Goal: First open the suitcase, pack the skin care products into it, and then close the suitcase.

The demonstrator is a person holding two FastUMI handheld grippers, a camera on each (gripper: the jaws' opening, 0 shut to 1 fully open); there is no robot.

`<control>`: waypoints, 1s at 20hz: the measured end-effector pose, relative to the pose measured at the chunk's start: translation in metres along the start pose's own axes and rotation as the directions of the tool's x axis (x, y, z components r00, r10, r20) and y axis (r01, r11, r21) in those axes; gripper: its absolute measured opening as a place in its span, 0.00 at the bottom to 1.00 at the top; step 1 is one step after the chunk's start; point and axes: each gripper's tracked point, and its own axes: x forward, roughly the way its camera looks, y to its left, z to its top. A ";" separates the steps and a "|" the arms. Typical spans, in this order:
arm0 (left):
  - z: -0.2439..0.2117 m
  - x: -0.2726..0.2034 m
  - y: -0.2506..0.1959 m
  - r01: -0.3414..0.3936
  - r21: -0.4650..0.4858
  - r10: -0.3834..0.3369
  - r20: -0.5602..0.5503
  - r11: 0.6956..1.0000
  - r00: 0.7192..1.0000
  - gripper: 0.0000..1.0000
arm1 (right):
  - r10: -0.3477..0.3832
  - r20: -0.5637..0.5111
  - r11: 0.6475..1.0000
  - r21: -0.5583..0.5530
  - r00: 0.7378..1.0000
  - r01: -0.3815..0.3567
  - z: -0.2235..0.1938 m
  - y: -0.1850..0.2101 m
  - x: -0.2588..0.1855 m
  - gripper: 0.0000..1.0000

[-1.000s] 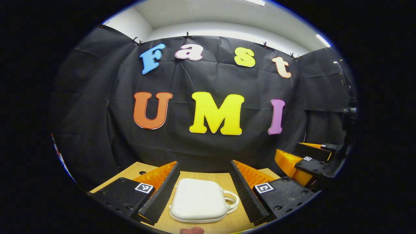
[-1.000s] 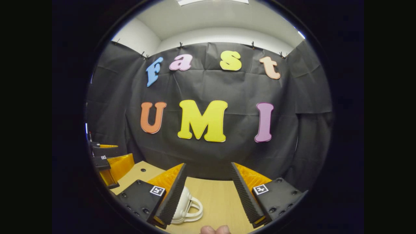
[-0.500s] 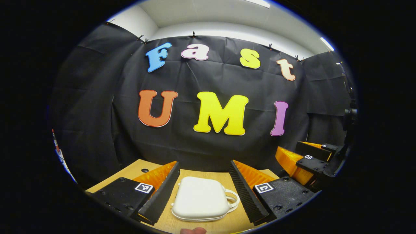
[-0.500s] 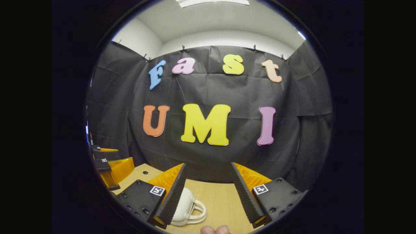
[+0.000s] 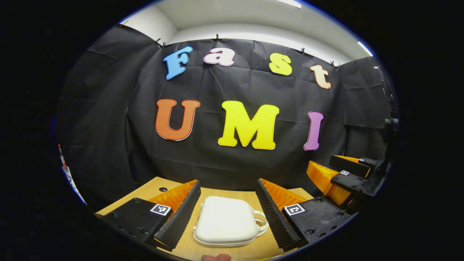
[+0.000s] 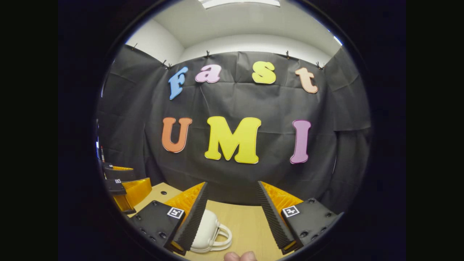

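Above the table (image 5: 224, 252), both grippers hover level, fingers wide, the left gripper (image 5: 227, 188) straddling the closed suitcase (image 5: 226, 221).

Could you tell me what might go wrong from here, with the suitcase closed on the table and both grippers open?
The white suitcase is smooth and rounded, so the left gripper might slip off its lid. Its thin handle lies beside the right gripper, whose finger could snag it and drag the suitcase along the table.
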 end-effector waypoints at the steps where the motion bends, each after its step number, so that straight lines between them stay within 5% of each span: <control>1: -0.001 0.000 0.001 -0.001 -0.001 0.001 0.000 1.000 1.000 0.97 | 0.002 0.001 1.000 -0.001 1.000 -0.002 0.000 0.000 0.001 0.80; 20: -0.006 -0.004 0.008 -0.013 -0.010 0.013 -0.009 1.000 1.000 0.97 | 0.013 0.000 1.000 -0.016 1.000 -0.013 -0.001 0.006 -0.004 0.80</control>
